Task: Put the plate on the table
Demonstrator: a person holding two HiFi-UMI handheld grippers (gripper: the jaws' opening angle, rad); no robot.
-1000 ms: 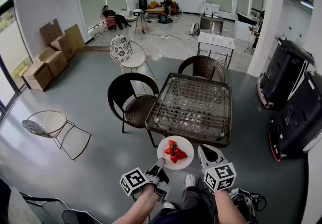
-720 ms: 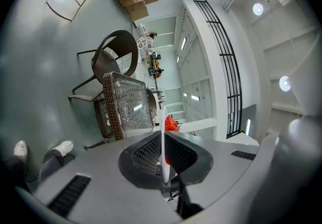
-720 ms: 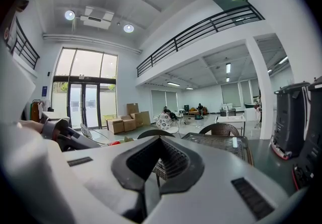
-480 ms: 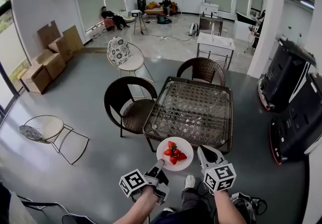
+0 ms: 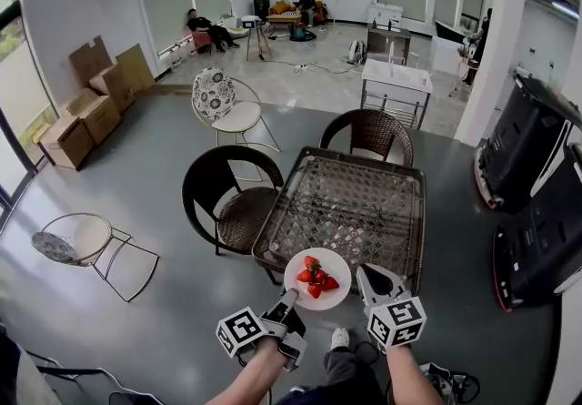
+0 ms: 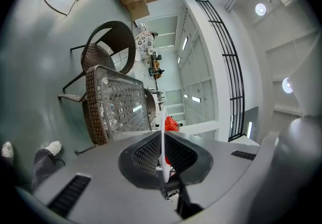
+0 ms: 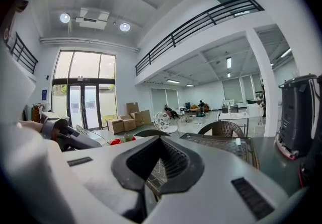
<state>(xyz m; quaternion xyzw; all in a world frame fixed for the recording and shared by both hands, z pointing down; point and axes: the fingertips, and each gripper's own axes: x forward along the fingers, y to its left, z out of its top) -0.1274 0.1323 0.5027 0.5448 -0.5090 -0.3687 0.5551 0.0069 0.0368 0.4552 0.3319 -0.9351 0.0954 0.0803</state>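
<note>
A white plate (image 5: 316, 278) carrying red strawberries (image 5: 315, 275) hangs level over the near edge of the wicker table with a glass top (image 5: 355, 203). My left gripper (image 5: 291, 296) is shut on the plate's near rim. In the left gripper view the plate (image 6: 163, 150) runs edge-on between the jaws of that gripper (image 6: 163, 135), strawberries (image 6: 171, 124) just past them, the table (image 6: 118, 107) beyond. My right gripper (image 5: 364, 270) is beside the plate's right edge, shut and holding nothing. The right gripper view shows its jaws (image 7: 160, 140) pointing at the table (image 7: 221, 143).
Two dark wicker chairs (image 5: 227, 189) (image 5: 368, 130) stand at the table's left and far sides. A white chair (image 5: 227, 101), a round wire side table (image 5: 77, 237) and cardboard boxes (image 5: 91, 103) lie to the left. Black machines (image 5: 536, 212) line the right.
The view has shifted a little nearer the table, which now lies slightly lower and more to the left. The plate stays in the left gripper; the right gripper is unchanged.
</note>
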